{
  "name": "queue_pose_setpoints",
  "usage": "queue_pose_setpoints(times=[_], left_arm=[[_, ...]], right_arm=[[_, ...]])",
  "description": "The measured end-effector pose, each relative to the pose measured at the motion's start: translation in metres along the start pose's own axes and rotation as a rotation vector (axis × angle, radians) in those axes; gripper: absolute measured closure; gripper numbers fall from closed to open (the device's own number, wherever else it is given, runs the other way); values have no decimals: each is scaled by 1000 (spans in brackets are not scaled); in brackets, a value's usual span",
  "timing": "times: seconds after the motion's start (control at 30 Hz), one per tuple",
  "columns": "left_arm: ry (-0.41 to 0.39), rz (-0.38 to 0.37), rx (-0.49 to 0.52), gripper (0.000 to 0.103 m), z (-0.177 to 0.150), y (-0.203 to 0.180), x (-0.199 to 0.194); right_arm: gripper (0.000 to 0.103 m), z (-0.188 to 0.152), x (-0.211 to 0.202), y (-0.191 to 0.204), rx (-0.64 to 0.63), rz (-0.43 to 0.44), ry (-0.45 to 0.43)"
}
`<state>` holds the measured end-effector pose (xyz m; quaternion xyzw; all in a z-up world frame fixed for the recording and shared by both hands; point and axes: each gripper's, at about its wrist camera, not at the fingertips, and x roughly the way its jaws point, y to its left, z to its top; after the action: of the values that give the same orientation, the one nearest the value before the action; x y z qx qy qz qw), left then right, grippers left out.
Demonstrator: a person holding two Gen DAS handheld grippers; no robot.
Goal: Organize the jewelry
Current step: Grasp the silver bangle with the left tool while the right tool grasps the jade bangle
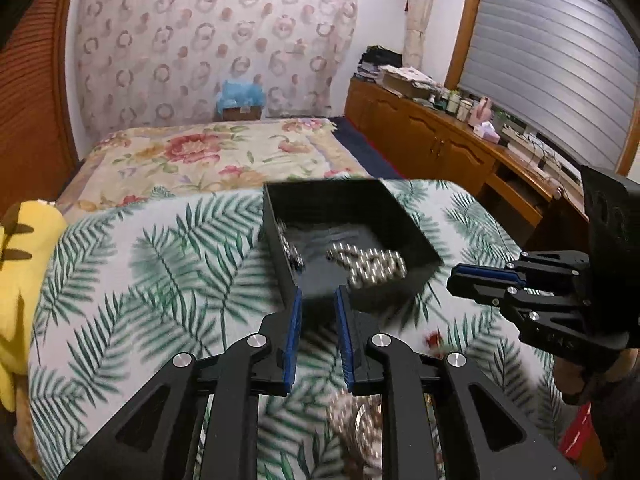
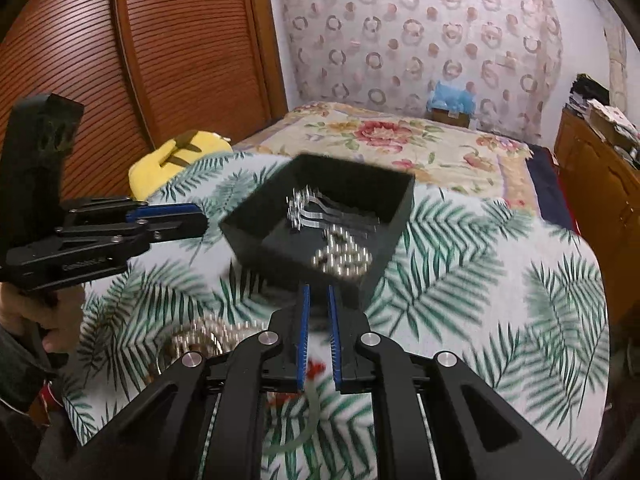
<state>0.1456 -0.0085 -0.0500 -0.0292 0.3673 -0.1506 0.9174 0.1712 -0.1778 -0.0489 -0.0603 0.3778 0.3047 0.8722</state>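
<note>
Showing only in the right view: green ring (image 2: 308, 420), silver clips (image 2: 316, 210).

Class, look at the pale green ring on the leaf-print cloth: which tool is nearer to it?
Right. The pale green ring lies just under the right tool; the left tool hangs off to the side, past the beaded chain.

Bead string (image 1: 370, 266) lies in the box (image 1: 404, 216) on the bedspread (image 1: 160, 280)

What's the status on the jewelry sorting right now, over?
Left gripper slightly open, empty; right gripper nearly shut, empty. Black box holds a bead strand and hair clips. More beaded jewelry loose on the leaf-print cover. Nothing blocking.
</note>
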Motion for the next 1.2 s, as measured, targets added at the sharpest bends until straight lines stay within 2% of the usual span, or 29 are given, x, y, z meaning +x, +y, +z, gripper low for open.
queue_pose_setpoints(times=[0.2,0.27,0.33,0.57,0.9,0.97,1.0,1.03,1.2], left_arm=[[16,-15,2,86,-32,-2,-9],[25,-21,-1,85,-39,-2,-10],[33,-26,2,80,-47,-4,-11],[57,-44,21,79,-61,-14,-9],[86,11,75,79,-69,-27,1],[80,22,79,84,-70,-29,2],[79,23,82,92,-70,-30,2],[76,36,90,96,-70,-33,1],[62,63,106,98,-68,-35,-4]], right_arm=[[92,-33,0,3,32,-27,34],[82,-41,-2,5,40,-30,35],[78,-46,-3,7,46,-31,34],[78,-63,0,16,45,-53,62],[78,-68,3,18,30,-73,54],[78,-69,5,15,45,-73,64],[78,-69,6,13,54,-76,69],[78,-69,7,12,63,-81,71],[82,-70,9,17,35,-107,76]])
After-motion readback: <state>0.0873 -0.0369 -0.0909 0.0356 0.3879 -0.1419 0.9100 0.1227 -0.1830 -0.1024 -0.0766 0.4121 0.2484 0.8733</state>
